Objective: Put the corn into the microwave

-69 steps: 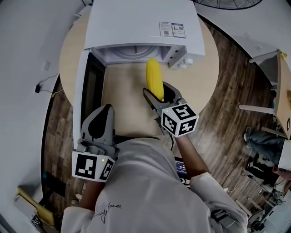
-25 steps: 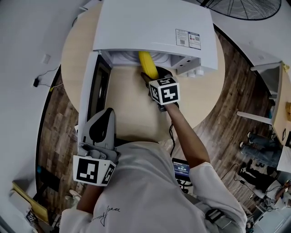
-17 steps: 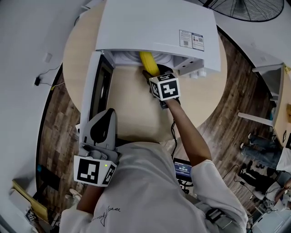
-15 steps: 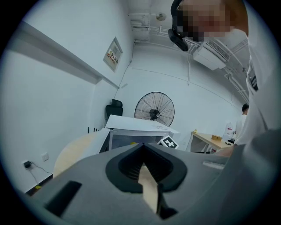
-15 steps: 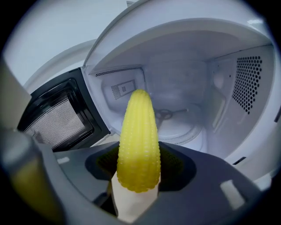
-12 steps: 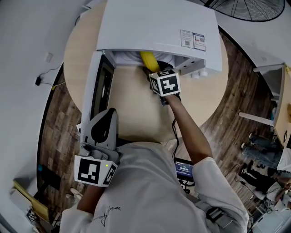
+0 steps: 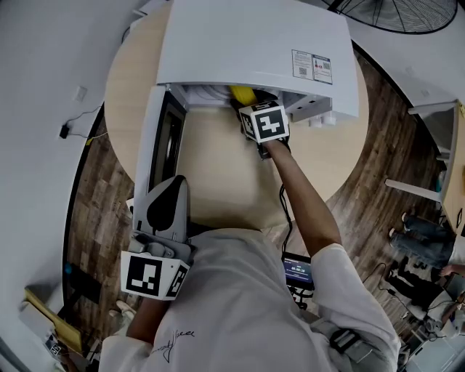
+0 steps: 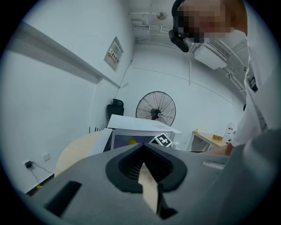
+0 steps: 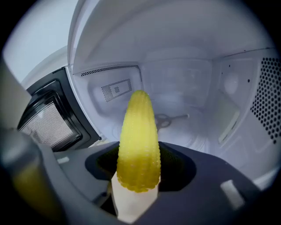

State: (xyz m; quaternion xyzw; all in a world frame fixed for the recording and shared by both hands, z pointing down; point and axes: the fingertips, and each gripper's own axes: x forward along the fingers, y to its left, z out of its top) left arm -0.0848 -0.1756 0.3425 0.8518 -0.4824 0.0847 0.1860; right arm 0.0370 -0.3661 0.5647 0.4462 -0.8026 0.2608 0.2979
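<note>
The white microwave (image 7: 247, 43) stands at the back of the round table with its door (image 7: 166, 134) swung open to the left. My right gripper (image 7: 245, 107) is shut on the yellow corn (image 7: 242, 93) at the cavity's mouth. In the right gripper view the corn (image 9: 137, 123) points tip-first into the white cavity, held between the jaws of my right gripper (image 9: 137, 151). My left gripper (image 7: 168, 183) stays low by my body, shut and holding nothing. In its own view the left gripper (image 8: 142, 147) faces the microwave (image 8: 140, 129) from a distance.
The light wooden table (image 7: 327, 160) has bare top in front of the microwave. The cavity floor shows a roller ring (image 9: 171, 118) with no plate on it. A floor fan (image 7: 392, 11) stands behind and a desk (image 7: 443, 138) to the right, on dark wood flooring.
My right gripper has carried the corn forward, so most of the corn now lies under the microwave's top edge. The left gripper has stayed where it was.
</note>
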